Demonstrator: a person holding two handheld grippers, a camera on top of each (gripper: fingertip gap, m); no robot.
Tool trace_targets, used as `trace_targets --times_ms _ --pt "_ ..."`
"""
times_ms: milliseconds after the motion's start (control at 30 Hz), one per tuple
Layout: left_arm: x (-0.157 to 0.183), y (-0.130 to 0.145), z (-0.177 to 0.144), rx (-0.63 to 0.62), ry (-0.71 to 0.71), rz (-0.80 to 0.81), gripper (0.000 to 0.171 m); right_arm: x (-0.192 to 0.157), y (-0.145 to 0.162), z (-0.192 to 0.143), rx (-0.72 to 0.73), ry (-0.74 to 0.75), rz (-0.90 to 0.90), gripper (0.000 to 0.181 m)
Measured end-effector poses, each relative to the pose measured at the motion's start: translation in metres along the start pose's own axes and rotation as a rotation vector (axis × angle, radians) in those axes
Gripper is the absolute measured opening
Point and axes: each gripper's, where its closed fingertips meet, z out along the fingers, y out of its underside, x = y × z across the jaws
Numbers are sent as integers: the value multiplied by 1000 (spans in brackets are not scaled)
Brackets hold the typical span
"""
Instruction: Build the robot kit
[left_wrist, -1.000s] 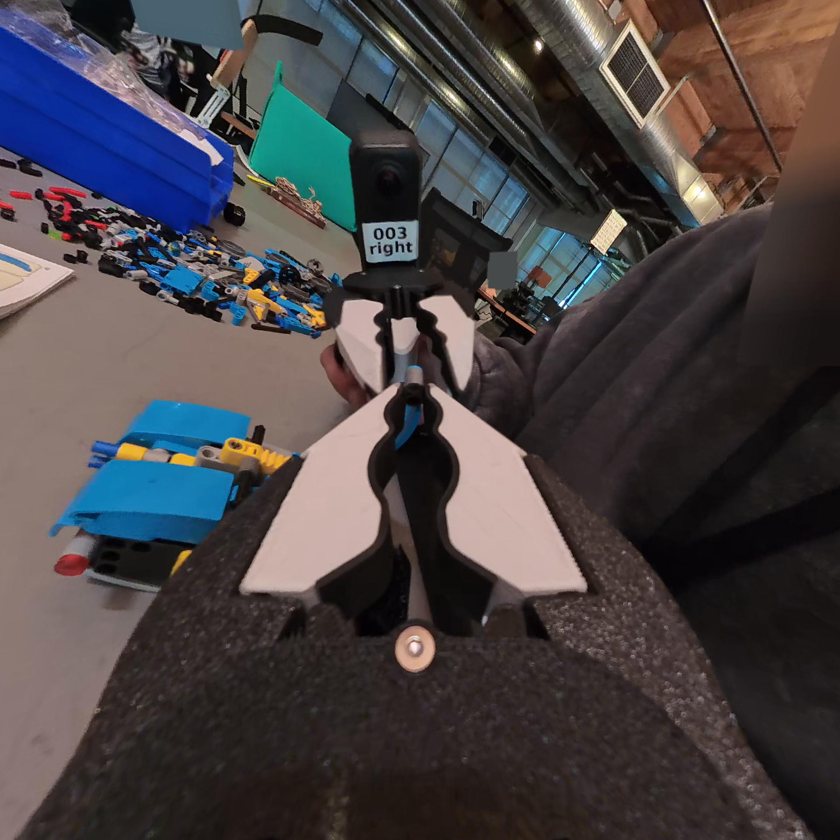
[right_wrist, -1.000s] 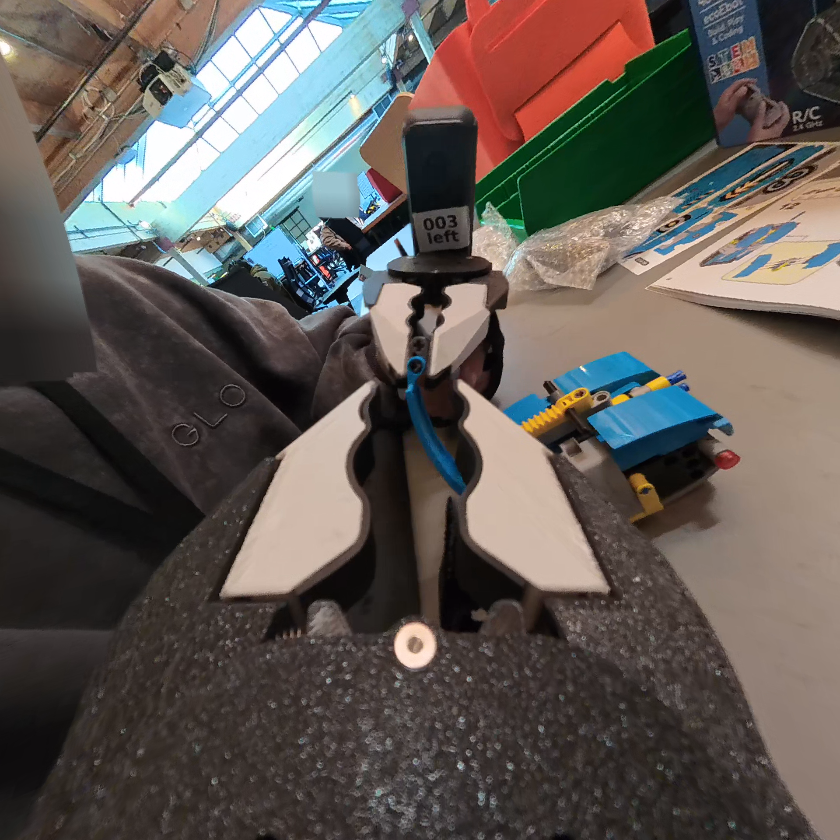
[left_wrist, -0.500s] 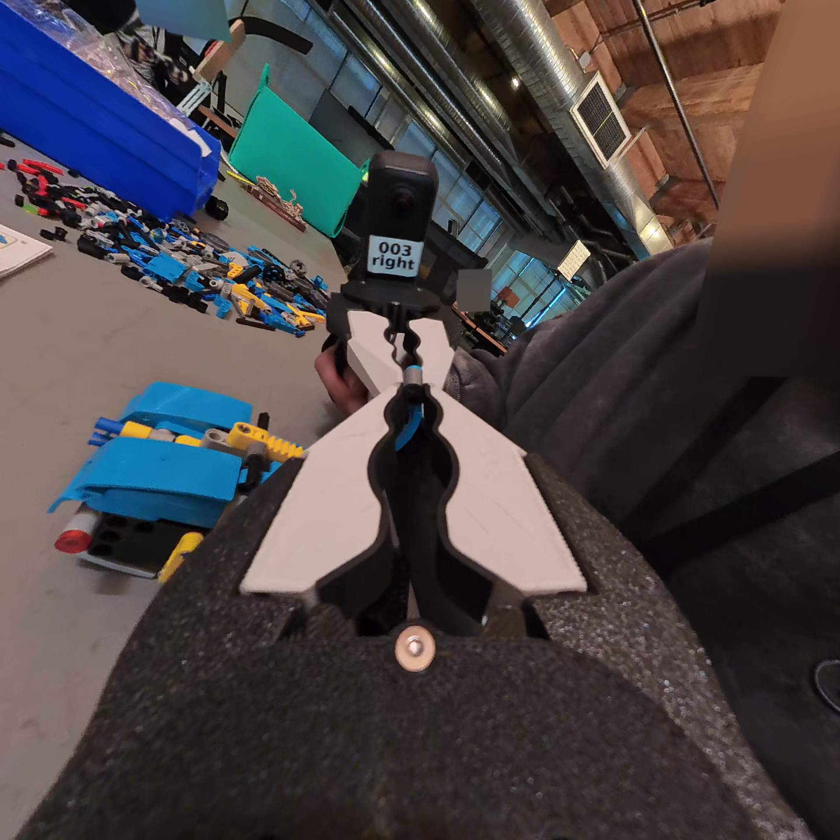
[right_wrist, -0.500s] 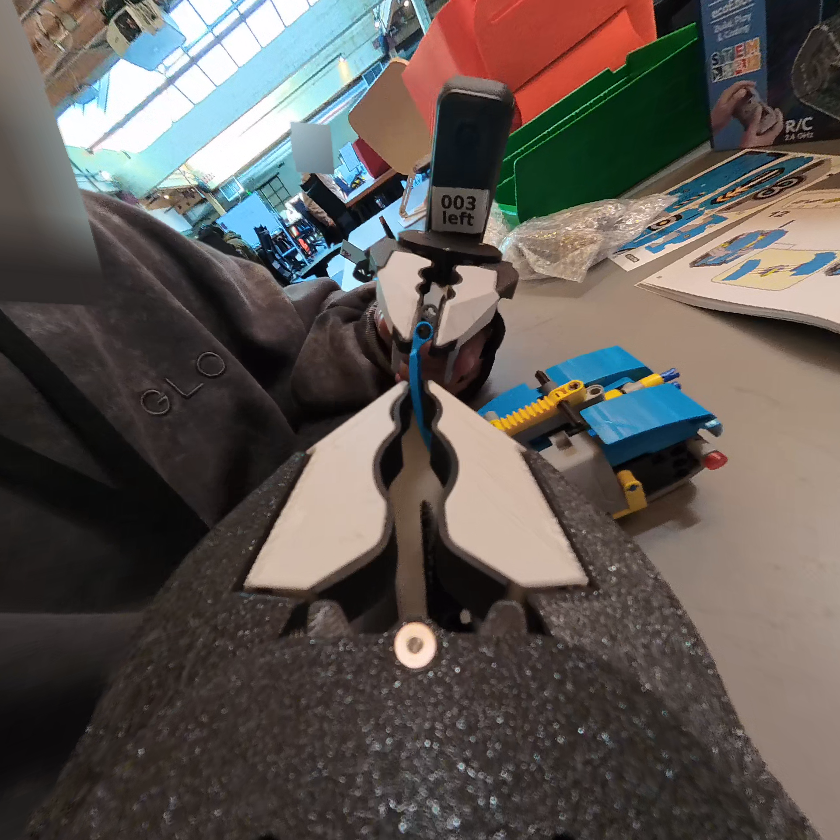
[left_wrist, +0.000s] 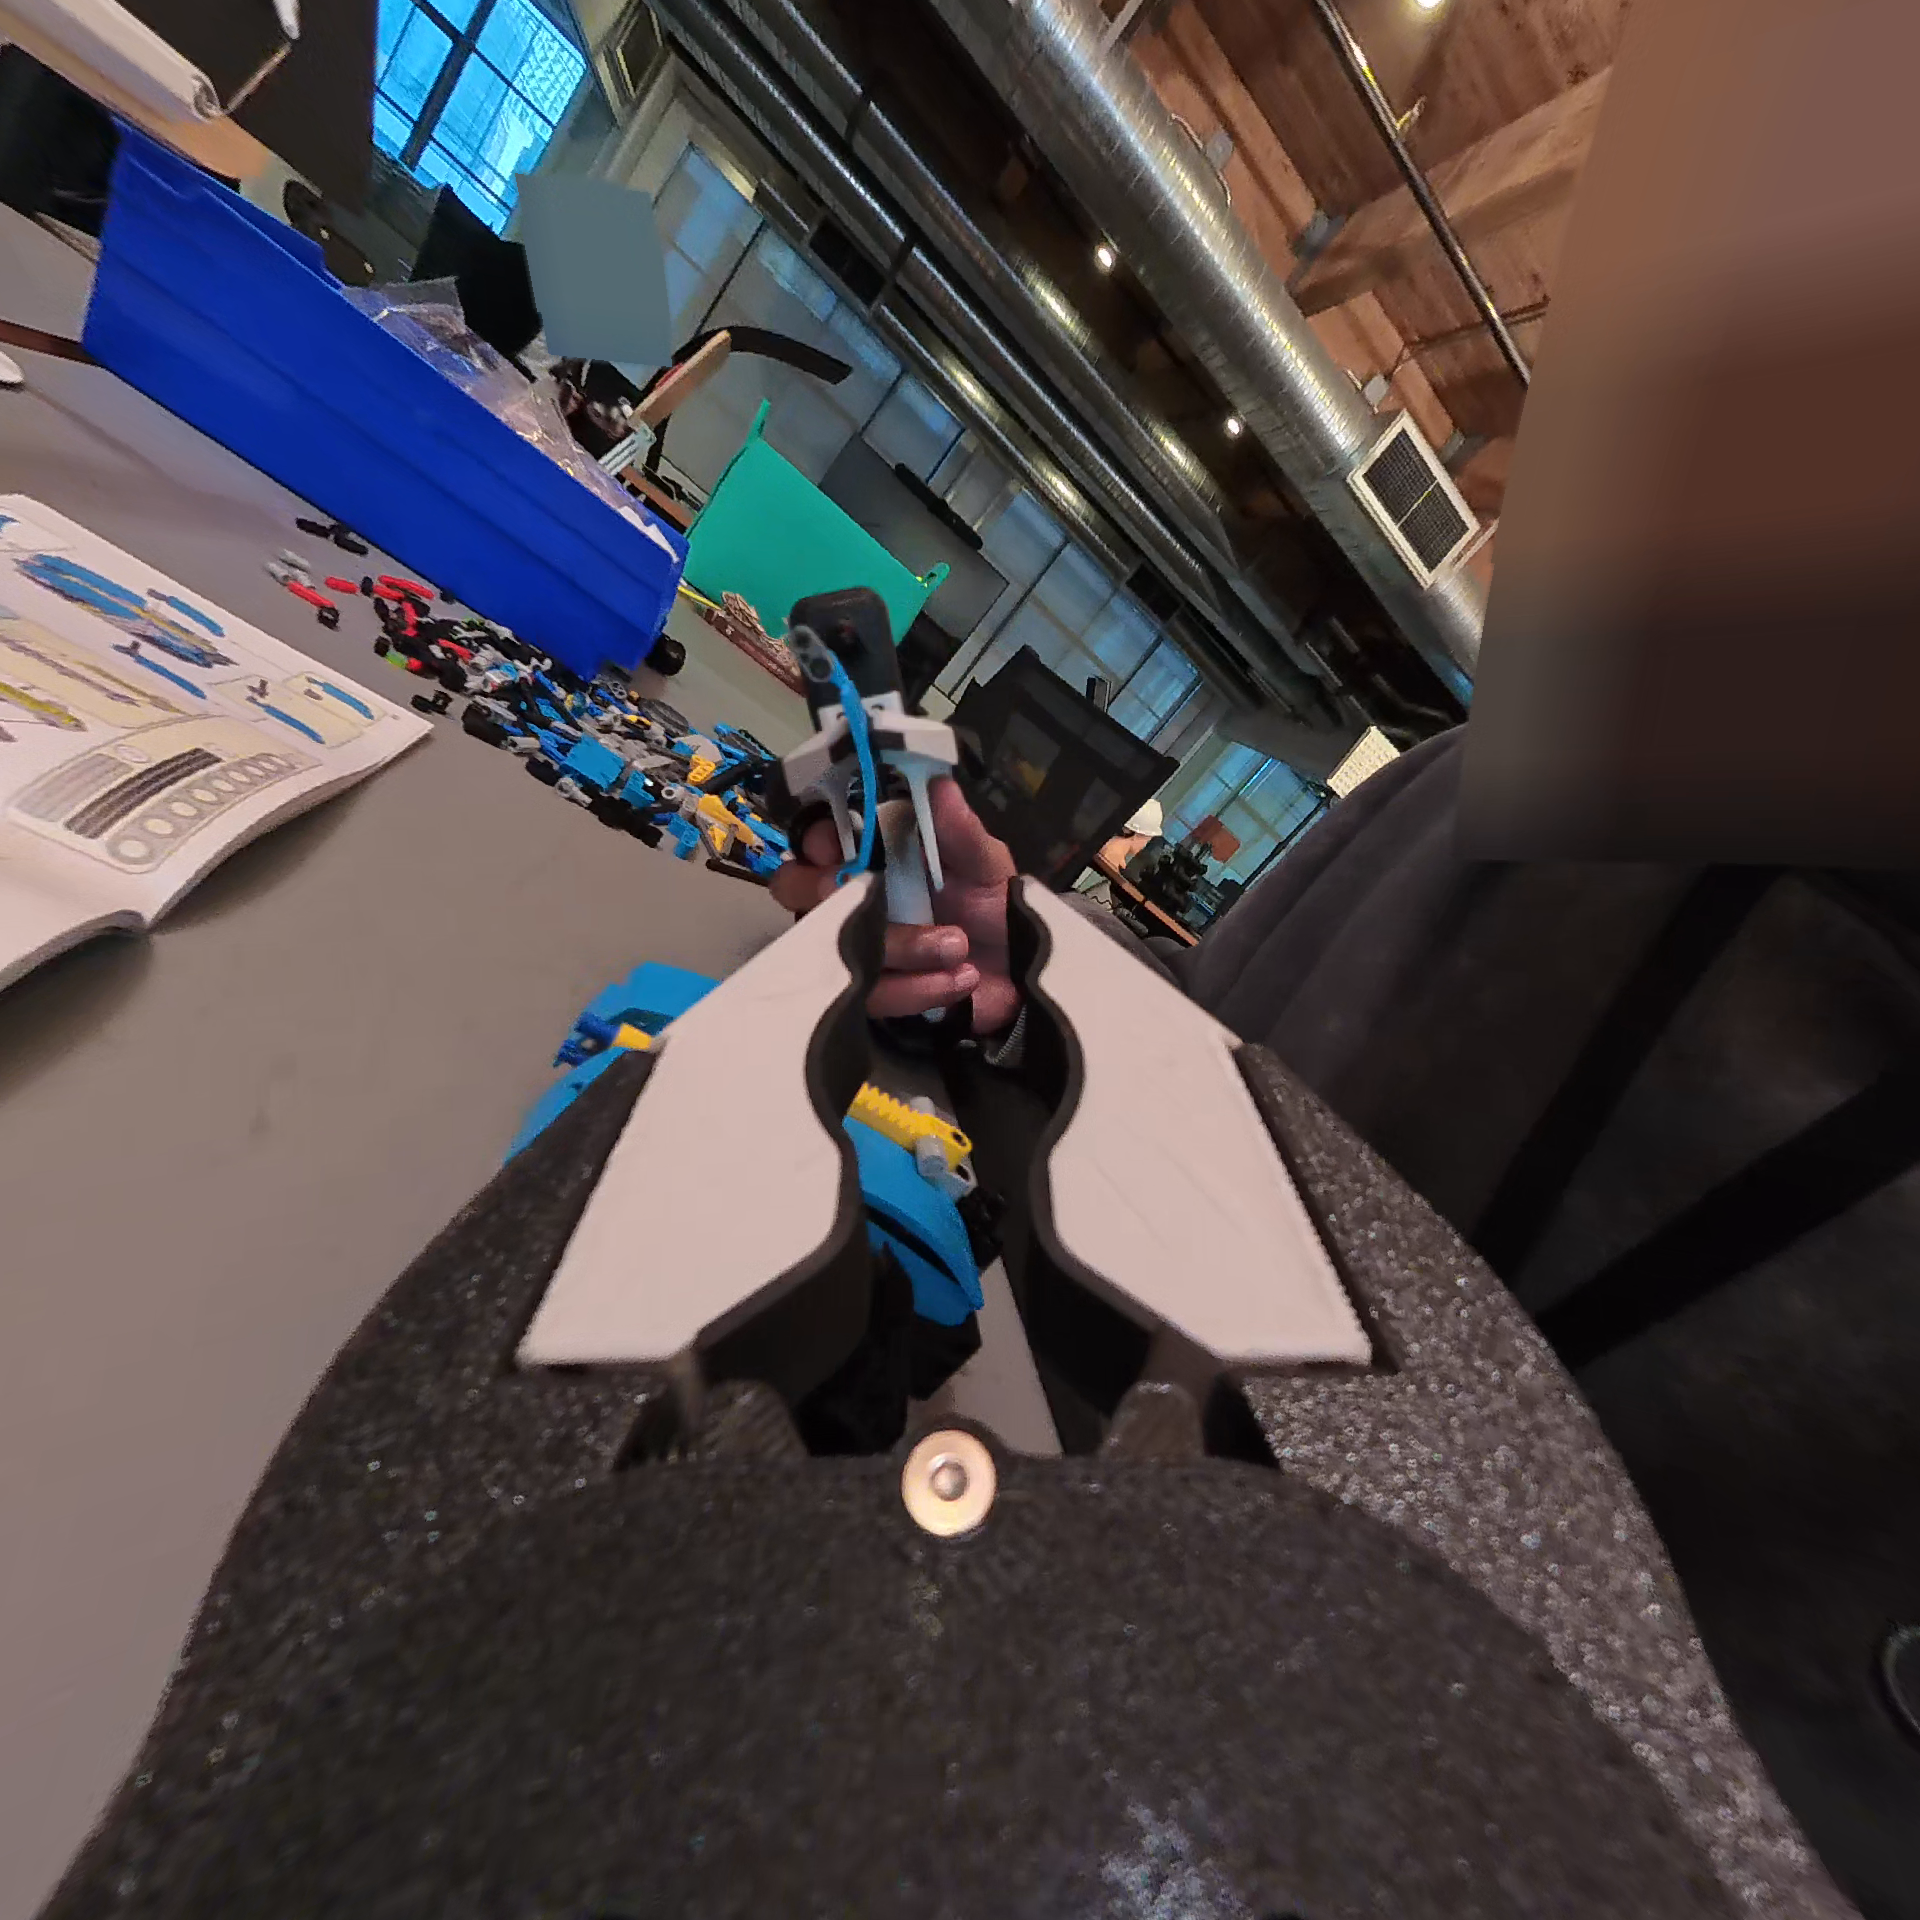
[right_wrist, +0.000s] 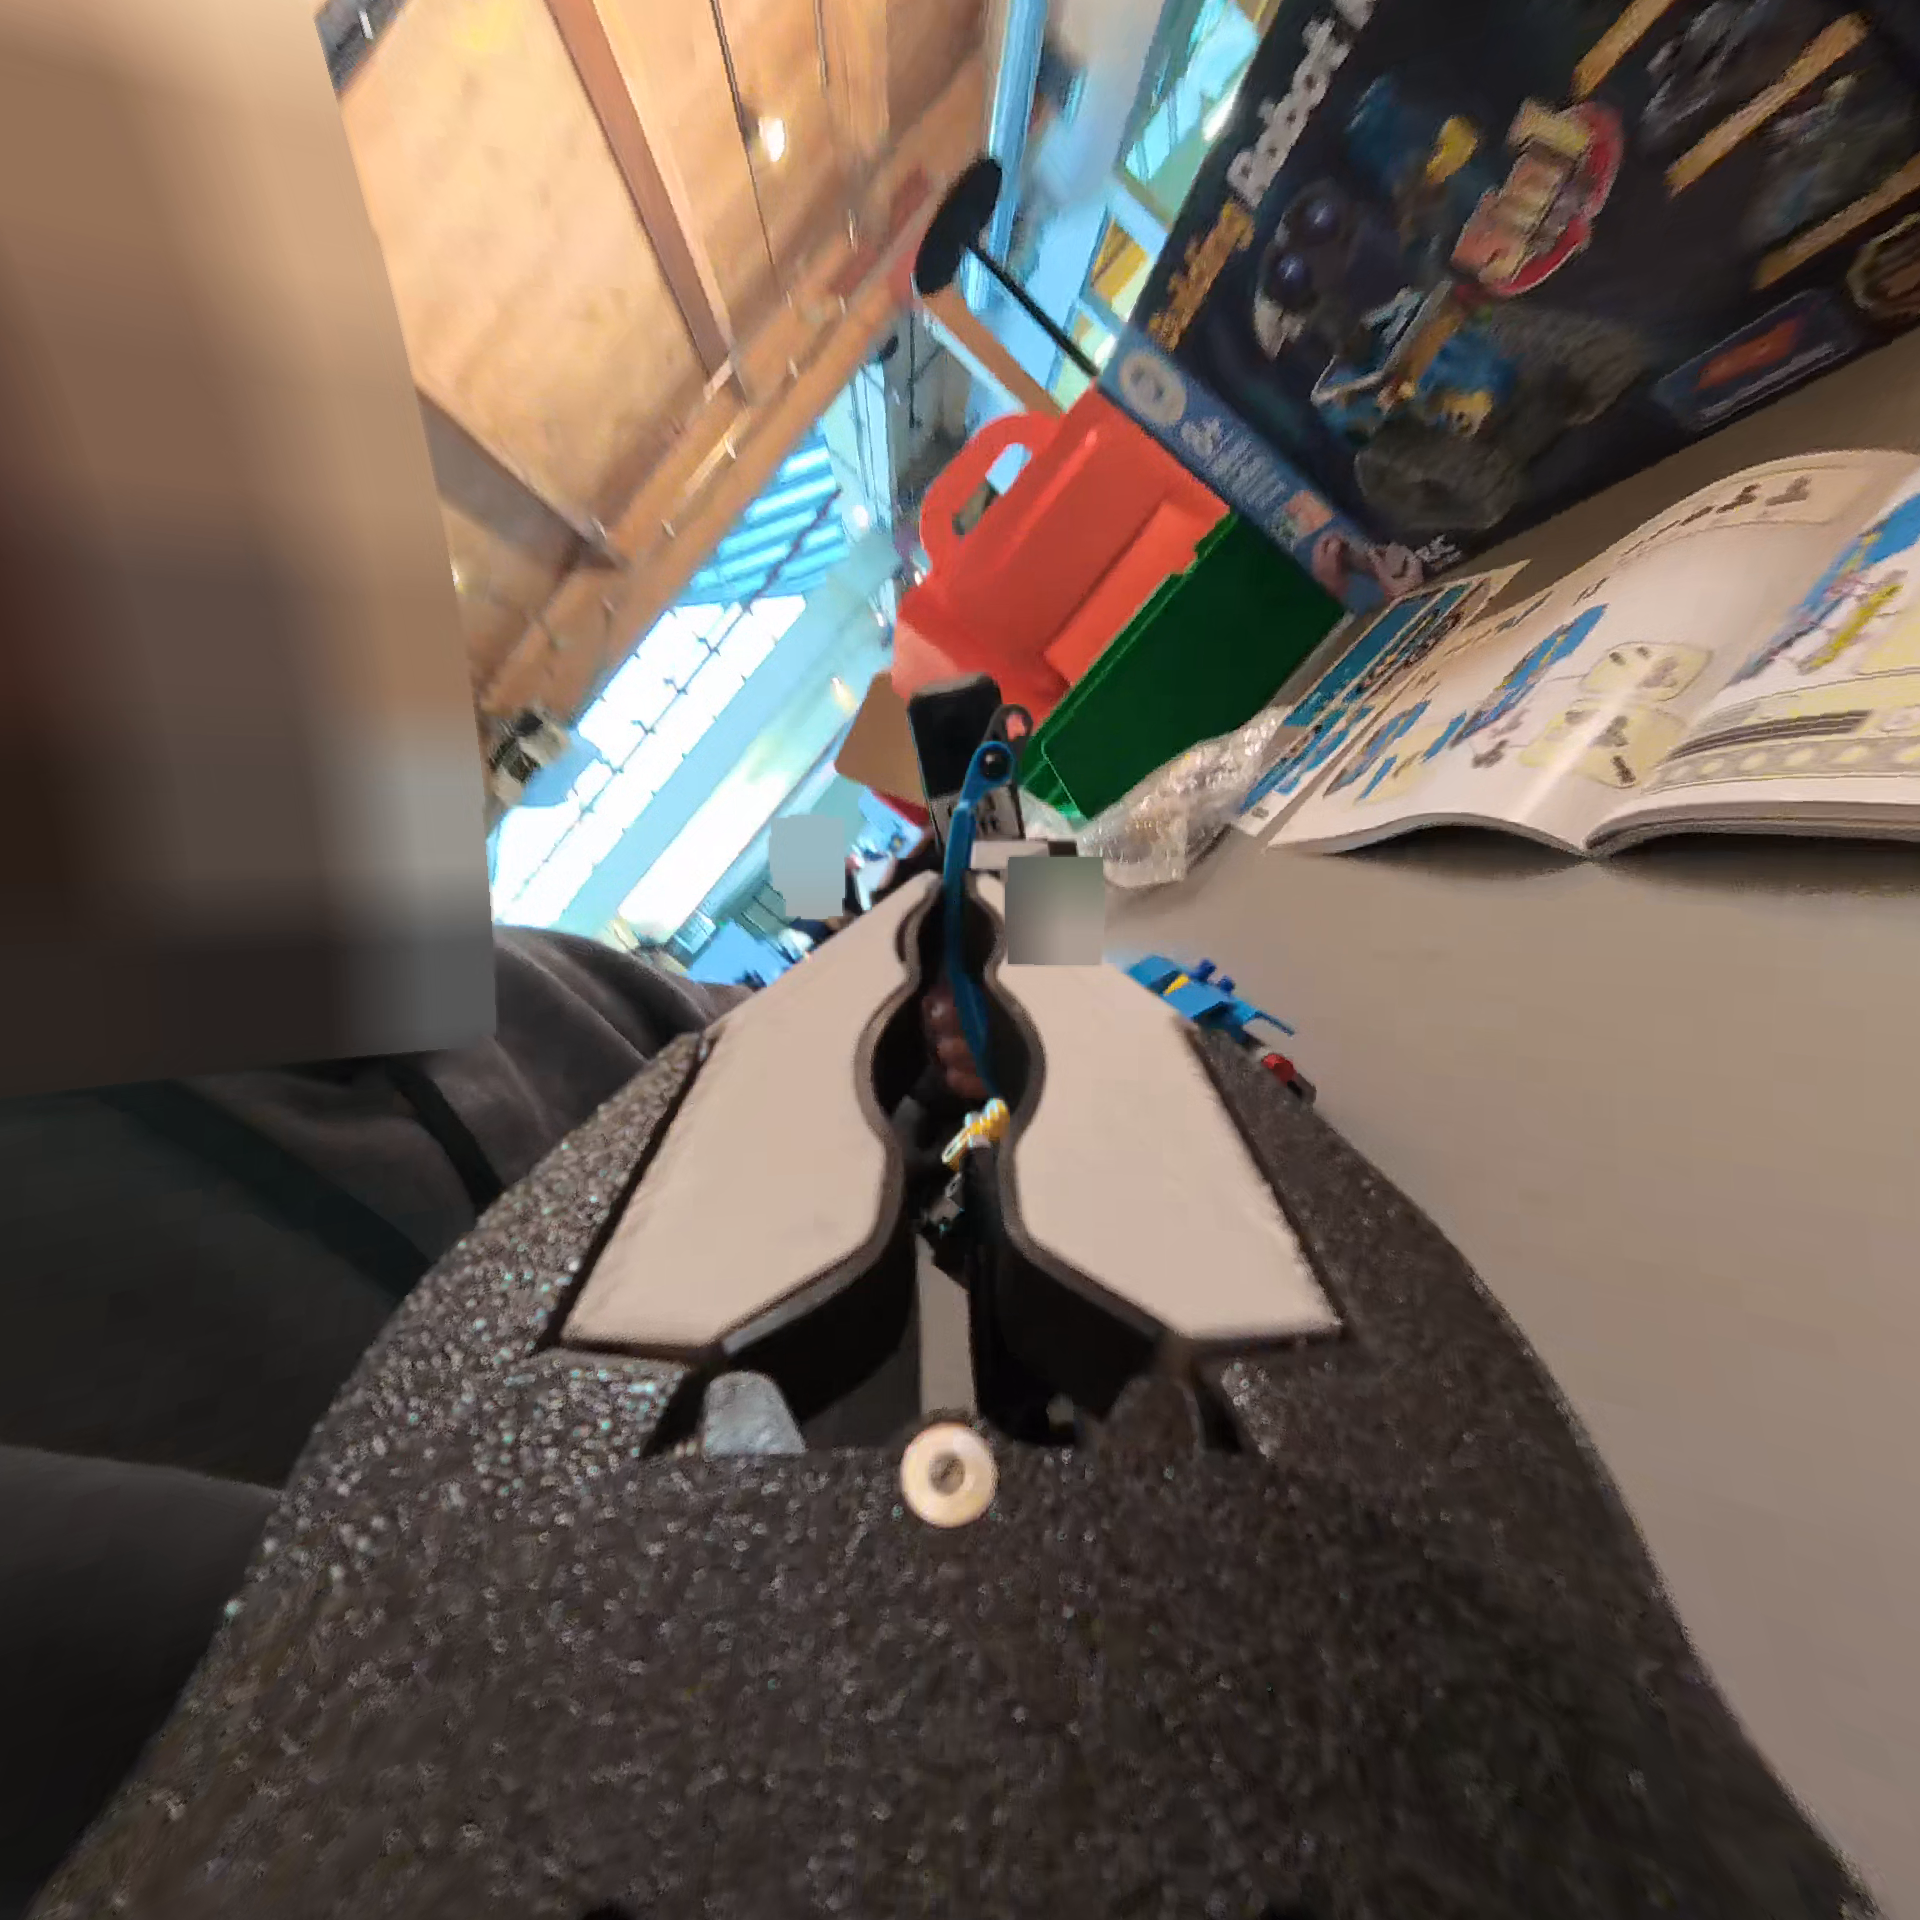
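My right gripper (right_wrist: 961, 888) is shut on a thin blue flexible rod (right_wrist: 958, 935), whose looped end sticks up past the fingertips. In the left wrist view, the right gripper (left_wrist: 878, 774) shows edge-on in a hand, with the blue rod (left_wrist: 860, 769) curving down from it. My left gripper (left_wrist: 942, 899) is open and empty, a short way from the right gripper and pointing at it. A blue and yellow brick-built car (left_wrist: 914, 1195) lies on the grey table below the left fingers. It also shows in the right wrist view (right_wrist: 1205, 992).
An open instruction booklet (left_wrist: 156, 727) (right_wrist: 1662, 727) lies on the table (left_wrist: 312, 1039). A pile of loose small parts (left_wrist: 582, 717) sits before a blue bin (left_wrist: 364, 416). A green bin (right_wrist: 1174, 665), a printed box (right_wrist: 1558, 260) and a plastic bag (right_wrist: 1174, 800) stand behind. A dark sleeve (left_wrist: 1455, 1039) is close. Some 9 centimeters of space lies between my two pairs of fingers.
My left gripper has opened, let go of the blue rod and drawn back. The right gripper now holds the rod alone and has tilted. Both views have rolled.
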Motion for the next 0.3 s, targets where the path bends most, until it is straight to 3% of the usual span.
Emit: trace_targets --times_ms 300 --pt "4 5 3 -28 -8 71 22 6 10 10 -87 60 -113 0"
